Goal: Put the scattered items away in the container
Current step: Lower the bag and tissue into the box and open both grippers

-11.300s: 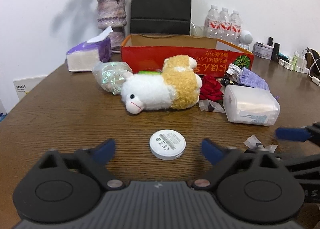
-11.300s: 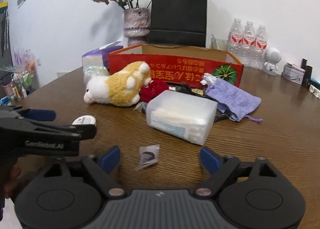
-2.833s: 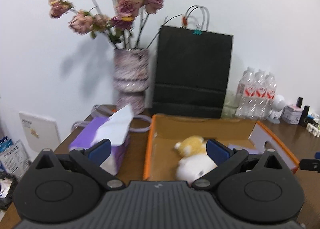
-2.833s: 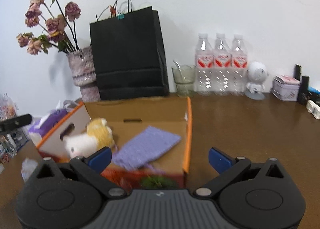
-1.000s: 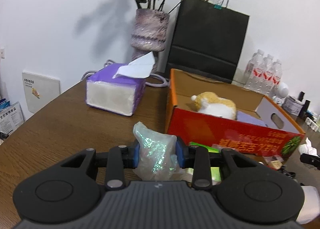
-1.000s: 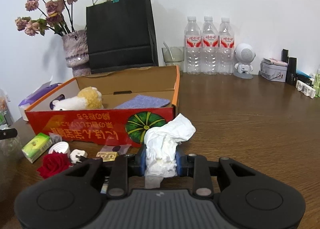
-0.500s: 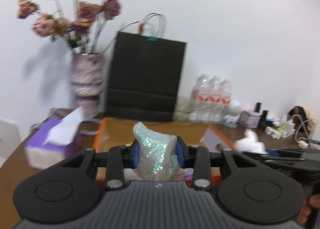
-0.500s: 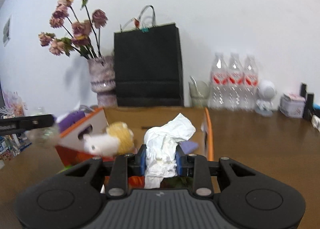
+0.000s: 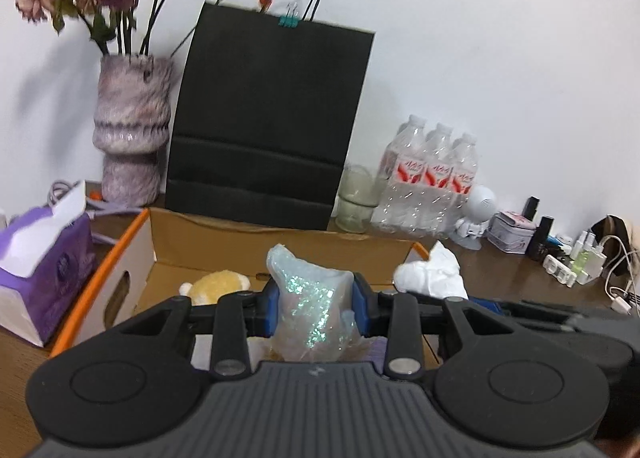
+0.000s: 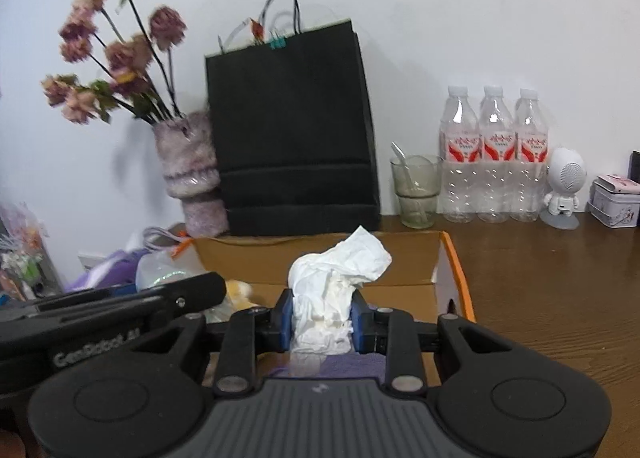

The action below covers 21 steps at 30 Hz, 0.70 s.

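Observation:
My left gripper (image 9: 314,312) is shut on a glittery clear plastic bag (image 9: 312,298) and holds it above the open cardboard box (image 9: 224,236). My right gripper (image 10: 322,322) is shut on a crumpled white tissue (image 10: 336,278), also above the box (image 10: 404,262). A yellow and white plush toy (image 9: 218,286) and a purple pouch (image 10: 348,368) lie inside the box. The tissue (image 9: 430,274) shows in the left wrist view, to the right of the bag. The left gripper's body (image 10: 108,316) shows at the left of the right wrist view.
A black paper bag (image 9: 268,125) and a vase of dried flowers (image 9: 130,129) stand behind the box. A purple tissue box (image 9: 40,278) sits to its left. A glass (image 10: 416,189), water bottles (image 10: 494,153), a white robot figure (image 10: 564,185) and a tin (image 10: 616,201) stand at right.
Both grippers, each still holding its item, have moved closer together over the box. Before that they lifted the bag and the tissue off the table.

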Each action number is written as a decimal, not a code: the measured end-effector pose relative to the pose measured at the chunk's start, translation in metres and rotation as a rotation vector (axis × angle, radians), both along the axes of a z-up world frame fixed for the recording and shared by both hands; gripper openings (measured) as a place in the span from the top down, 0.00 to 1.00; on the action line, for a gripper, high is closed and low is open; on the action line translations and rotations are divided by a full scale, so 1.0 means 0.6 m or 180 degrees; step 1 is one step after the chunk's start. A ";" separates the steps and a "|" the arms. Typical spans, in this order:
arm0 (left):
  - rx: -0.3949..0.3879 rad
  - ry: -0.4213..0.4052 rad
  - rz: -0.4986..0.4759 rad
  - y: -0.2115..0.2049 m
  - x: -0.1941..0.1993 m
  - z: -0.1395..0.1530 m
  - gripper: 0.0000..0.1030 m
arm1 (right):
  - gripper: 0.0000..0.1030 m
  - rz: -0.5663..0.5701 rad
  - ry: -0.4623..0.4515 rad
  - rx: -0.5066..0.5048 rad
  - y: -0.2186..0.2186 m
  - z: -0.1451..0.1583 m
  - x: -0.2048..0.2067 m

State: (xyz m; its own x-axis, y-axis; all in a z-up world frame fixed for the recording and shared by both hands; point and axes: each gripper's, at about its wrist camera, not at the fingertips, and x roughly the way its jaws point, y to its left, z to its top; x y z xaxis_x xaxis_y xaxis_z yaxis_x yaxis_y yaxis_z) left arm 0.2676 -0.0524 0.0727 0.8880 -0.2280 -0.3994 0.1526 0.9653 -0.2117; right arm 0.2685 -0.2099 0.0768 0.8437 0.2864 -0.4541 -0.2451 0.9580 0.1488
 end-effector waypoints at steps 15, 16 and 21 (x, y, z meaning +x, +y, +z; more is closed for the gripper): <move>0.0147 0.0145 0.0041 -0.005 0.016 -0.023 0.62 | 0.73 -0.0025 0.0160 -0.0125 0.004 -0.023 0.017; 0.0146 0.0147 0.0051 -0.005 0.015 -0.024 0.59 | 0.72 -0.0029 0.0165 -0.0135 0.004 -0.023 0.017; 0.0249 0.0286 0.0482 0.012 0.023 -0.023 0.03 | 0.49 -0.0192 0.0239 -0.0310 0.000 -0.023 0.022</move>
State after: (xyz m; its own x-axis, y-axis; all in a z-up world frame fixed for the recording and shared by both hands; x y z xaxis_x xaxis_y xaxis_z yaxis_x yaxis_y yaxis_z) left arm 0.2816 -0.0450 0.0589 0.8698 -0.0596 -0.4898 -0.0117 0.9899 -0.1412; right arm 0.2817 -0.2099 0.0628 0.8205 0.1876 -0.5399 -0.1782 0.9815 0.0702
